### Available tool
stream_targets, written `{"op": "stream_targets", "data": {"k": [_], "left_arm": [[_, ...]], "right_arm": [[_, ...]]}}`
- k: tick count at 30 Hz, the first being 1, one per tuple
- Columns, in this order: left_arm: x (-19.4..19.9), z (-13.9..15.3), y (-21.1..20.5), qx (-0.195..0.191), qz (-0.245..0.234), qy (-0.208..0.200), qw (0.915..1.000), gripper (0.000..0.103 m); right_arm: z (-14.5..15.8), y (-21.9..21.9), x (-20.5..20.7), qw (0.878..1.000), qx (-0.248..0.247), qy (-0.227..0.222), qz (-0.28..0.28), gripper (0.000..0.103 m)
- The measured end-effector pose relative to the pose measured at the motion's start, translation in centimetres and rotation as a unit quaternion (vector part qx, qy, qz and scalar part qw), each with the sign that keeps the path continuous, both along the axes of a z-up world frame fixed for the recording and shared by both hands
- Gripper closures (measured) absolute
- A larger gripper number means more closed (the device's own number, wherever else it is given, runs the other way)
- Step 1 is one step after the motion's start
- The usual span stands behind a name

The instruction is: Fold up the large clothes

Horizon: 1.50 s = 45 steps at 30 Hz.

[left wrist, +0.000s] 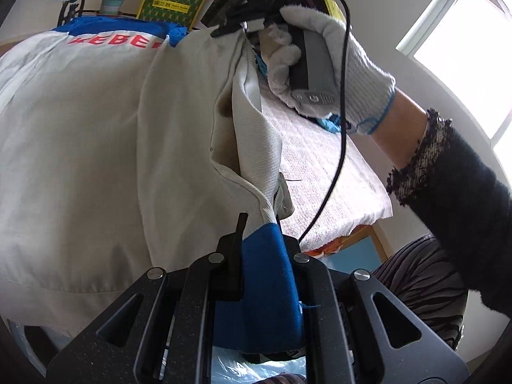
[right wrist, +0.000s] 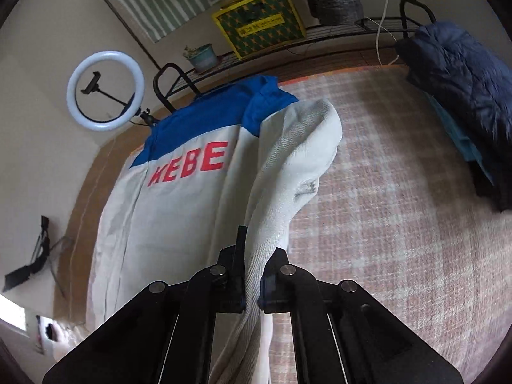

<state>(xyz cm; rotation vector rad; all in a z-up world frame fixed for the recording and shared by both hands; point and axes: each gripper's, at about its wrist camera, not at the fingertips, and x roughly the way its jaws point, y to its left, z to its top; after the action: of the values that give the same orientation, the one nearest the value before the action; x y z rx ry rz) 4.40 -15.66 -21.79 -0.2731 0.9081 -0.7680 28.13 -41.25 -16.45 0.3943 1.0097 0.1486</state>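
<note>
A light grey jacket (right wrist: 179, 217) with a blue yoke (right wrist: 208, 118) and red letters (right wrist: 188, 163) lies back-up on the plaid-covered table (right wrist: 384, 192). My right gripper (right wrist: 256, 249) is shut on a fold of its grey sleeve, lifted off the table. In the left wrist view the same jacket (left wrist: 80, 128) fills the left side. My left gripper (left wrist: 260, 233) is shut on the sleeve's blue cuff (left wrist: 265, 272). The sleeve stretches up from there to the right gripper (left wrist: 246, 28), held by a white-gloved hand (left wrist: 336, 64).
A folded dark blue garment (right wrist: 464, 89) sits at the table's far right. Behind the table stand a ring light (right wrist: 105, 91), a potted plant (right wrist: 201, 56) and a yellow box (right wrist: 259, 22) on a wire rack. A black cable (left wrist: 339, 147) hangs from the right gripper.
</note>
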Motion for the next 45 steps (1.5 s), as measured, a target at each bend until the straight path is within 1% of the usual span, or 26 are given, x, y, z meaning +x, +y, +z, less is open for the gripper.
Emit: {"op": "stream_targets", "data": {"k": [3, 6, 8, 11, 14, 17, 20, 21, 23, 24, 26, 27, 29, 30, 33, 35, 37, 40, 42, 45], "left_arm": [[0.3, 0.0, 1.9, -0.021, 0.014, 0.018, 0.9995, 0.094], [0.4, 0.1, 4.4, -0.042, 0.035, 0.028, 0.9981, 0.094], [0.5, 0.0, 5.9, -0.053, 0.048, 0.035, 0.9968, 0.094], [0.7, -0.7, 8.1, -0.066, 0.066, 0.056, 0.9941, 0.094], [0.9, -1.1, 10.0, -0.075, 0.084, 0.068, 0.9913, 0.094], [1.0, -1.3, 11.2, -0.079, 0.097, 0.074, 0.9894, 0.093], [0.7, -1.4, 11.8, -0.073, 0.104, 0.079, 0.9887, 0.09], [0.7, -1.5, 12.0, -0.069, 0.106, 0.081, 0.9887, 0.087], [1.0, -1.7, 12.3, -0.061, 0.107, 0.087, 0.9885, 0.076], [0.8, -1.7, 12.6, -0.06, 0.108, 0.09, 0.9883, 0.075], [0.5, -1.6, 13.1, -0.054, 0.105, 0.094, 0.9886, 0.075], [-0.1, -1.4, 13.5, -0.047, 0.104, 0.093, 0.9891, 0.074], [-0.4, -0.9, 14.2, -0.034, 0.1, 0.092, 0.9901, 0.069], [-1.0, -0.7, 14.8, -0.027, 0.1, 0.089, 0.9906, 0.069], [-2.4, 0.1, 16.7, -0.002, 0.1, 0.082, 0.9916, 0.069], [-3.3, 0.9, 18.0, 0.014, 0.109, 0.072, 0.9913, 0.069], [-3.5, 1.4, 18.9, 0.015, 0.116, 0.068, 0.9908, 0.068], [-3.5, 1.9, 20.0, 0.012, 0.123, 0.062, 0.9904, 0.06], [-3.1, 2.0, 20.1, 0.011, 0.126, 0.057, 0.9903, 0.06], [-1.7, 2.1, 19.9, 0.003, 0.133, 0.058, 0.9894, 0.06]], "right_arm": [[1.2, 4.2, 0.9, 0.999, -0.035, -0.012, 0.03, 0.099], [0.9, 8.8, 3.6, 0.996, -0.067, -0.012, 0.06, 0.1], [0.2, 11.5, 4.2, 0.993, -0.085, -0.009, 0.081, 0.099], [-1.6, 14.5, 4.9, 0.99, -0.096, 0.005, 0.105, 0.099], [-3.2, 17.2, 6.0, 0.987, -0.107, 0.017, 0.12, 0.099], [-4.7, 18.6, 6.5, 0.984, -0.115, 0.026, 0.132, 0.099], [-5.8, 19.5, 6.6, 0.98, -0.127, 0.036, 0.15, 0.099], [-6.2, 19.8, 6.6, 0.978, -0.134, 0.038, 0.153, 0.099], [-6.9, 20.1, 6.7, 0.975, -0.141, 0.046, 0.166, 0.099], [-7.3, 20.1, 6.7, 0.973, -0.143, 0.05, 0.174, 0.098], [-7.6, 19.9, 6.6, 0.973, -0.13, 0.056, 0.183, 0.093], [-7.6, 19.6, 6.5, 0.974, -0.117, 0.061, 0.187, 0.088], [-7.2, 19.2, 6.3, 0.975, -0.084, 0.069, 0.193, 0.082], [-6.7, 18.8, 5.9, 0.976, -0.068, 0.065, 0.198, 0.082], [-4.7, 18.1, 4.2, 0.974, -0.046, 0.049, 0.216, 0.082], [-3.3, 17.7, 2.6, 0.972, -0.044, 0.041, 0.226, 0.082], [-2.1, 17.3, 0.1, 0.967, -0.044, 0.037, 0.247, 0.082], [-1.1, 16.4, -4.2, 0.961, -0.051, 0.041, 0.267, 0.082], [-1.0, 15.6, -7.7, 0.958, -0.037, 0.047, 0.282, 0.082], [-1.9, 15.4, -12.6, 0.95, -0.038, 0.065, 0.302, 0.082]]}}
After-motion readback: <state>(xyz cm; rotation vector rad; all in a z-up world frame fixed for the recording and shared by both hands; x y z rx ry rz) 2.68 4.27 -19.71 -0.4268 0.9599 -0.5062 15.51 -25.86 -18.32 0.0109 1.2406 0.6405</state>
